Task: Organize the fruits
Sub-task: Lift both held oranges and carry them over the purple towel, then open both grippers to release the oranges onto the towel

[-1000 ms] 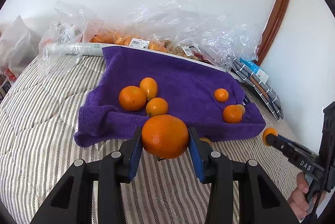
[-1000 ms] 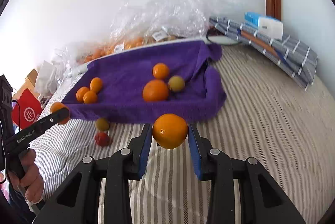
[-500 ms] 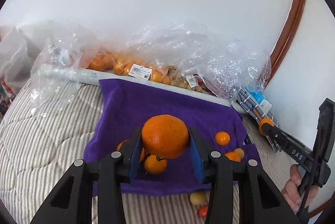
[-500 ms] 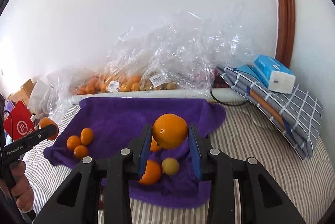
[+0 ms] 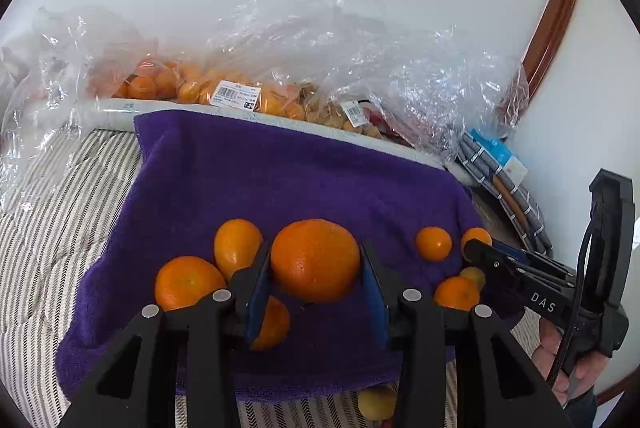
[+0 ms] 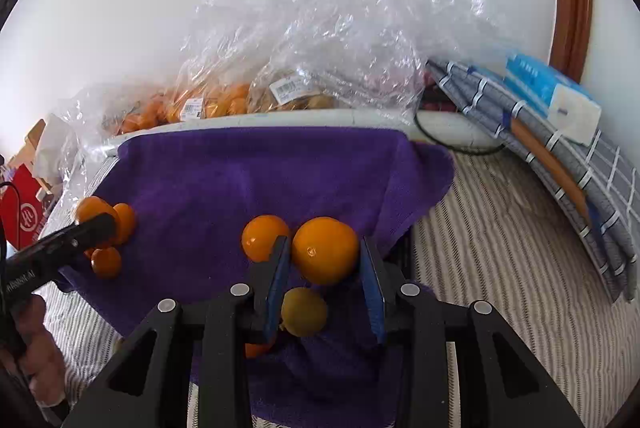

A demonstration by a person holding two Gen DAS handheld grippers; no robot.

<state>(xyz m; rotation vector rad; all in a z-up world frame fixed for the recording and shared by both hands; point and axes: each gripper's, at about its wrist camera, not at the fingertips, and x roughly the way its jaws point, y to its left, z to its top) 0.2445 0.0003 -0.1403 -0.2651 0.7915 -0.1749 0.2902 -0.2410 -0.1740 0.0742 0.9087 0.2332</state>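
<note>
My left gripper [image 5: 316, 284] is shut on a large orange [image 5: 315, 260] and holds it over the purple towel [image 5: 280, 180]. Other oranges [image 5: 188, 282] lie on the towel beside it at the left, and small ones [image 5: 433, 243] at the right. My right gripper [image 6: 325, 276] is shut on a smaller smooth orange [image 6: 325, 249] over the towel's right part [image 6: 260, 168]. A yellow-green fruit [image 6: 304, 311] and another orange [image 6: 264, 237] lie just below it. The right gripper also shows in the left wrist view [image 5: 476, 248], the left gripper in the right wrist view [image 6: 100, 224].
Clear plastic bags of oranges [image 5: 192, 88] and other fruit [image 6: 296, 96] lie behind the towel along the wall. A folded checked cloth [image 6: 560, 156] with a blue tissue pack [image 6: 552, 96] sits at the right. A yellowish fruit [image 5: 376, 402] lies on the striped bedding [image 5: 52, 220].
Both grippers have moved forward from the striped bedding to over the towel, each still holding its orange, and now sit lower and closer to the fruits lying there.
</note>
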